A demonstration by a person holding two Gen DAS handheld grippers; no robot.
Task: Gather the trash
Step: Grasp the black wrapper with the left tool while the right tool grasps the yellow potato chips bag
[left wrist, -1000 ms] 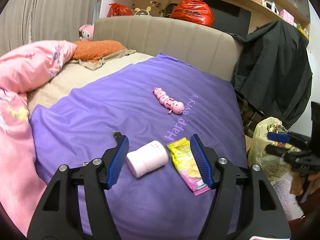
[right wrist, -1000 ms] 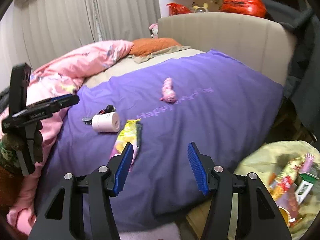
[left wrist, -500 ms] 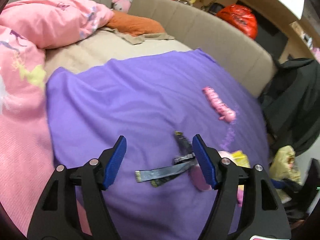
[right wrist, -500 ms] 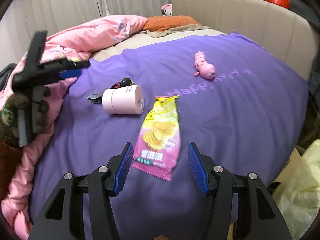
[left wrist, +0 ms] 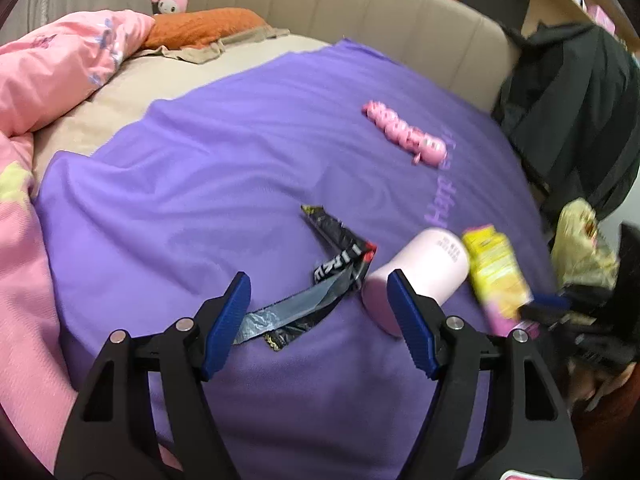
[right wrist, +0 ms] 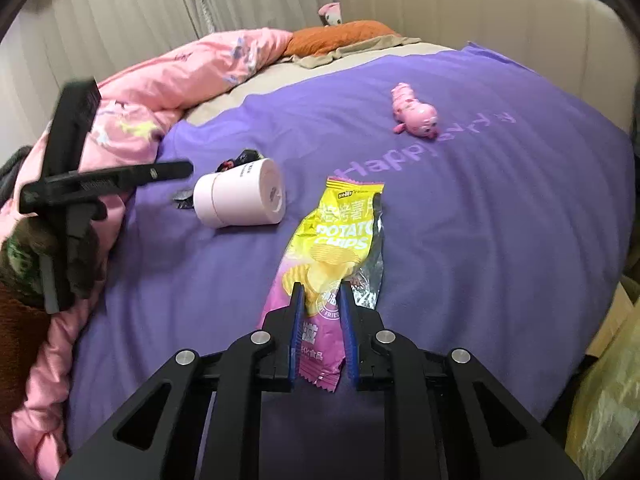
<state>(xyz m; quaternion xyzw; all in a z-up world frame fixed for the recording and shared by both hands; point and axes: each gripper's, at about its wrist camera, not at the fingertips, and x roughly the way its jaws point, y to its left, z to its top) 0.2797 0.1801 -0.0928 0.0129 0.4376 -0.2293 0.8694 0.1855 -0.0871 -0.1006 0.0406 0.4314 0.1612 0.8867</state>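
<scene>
A yellow and pink potato chip bag (right wrist: 335, 256) lies flat on the purple blanket (right wrist: 500, 208). My right gripper (right wrist: 321, 295) has its jaws nearly closed around the bag's near end. A black and silver wrapper (left wrist: 320, 280) lies on the blanket in the left wrist view, beside a pale pink cylinder (left wrist: 420, 272). My left gripper (left wrist: 318, 290) is open just above the wrapper, empty. The cylinder (right wrist: 240, 194) and the left gripper (right wrist: 120, 178) also show in the right wrist view. The chip bag (left wrist: 496, 276) shows in the left wrist view.
A pink caterpillar toy (right wrist: 414, 111) lies further up the blanket. A pink duvet (right wrist: 160, 84) is bunched along the left. A beige headboard (right wrist: 480, 12) stands behind. A yellowish bag of trash (left wrist: 580, 248) sits off the bed's right side.
My right gripper has moved onto the chip bag and narrowed from wide open around its near end. My left gripper has shifted, with the wrapper now between its open fingers.
</scene>
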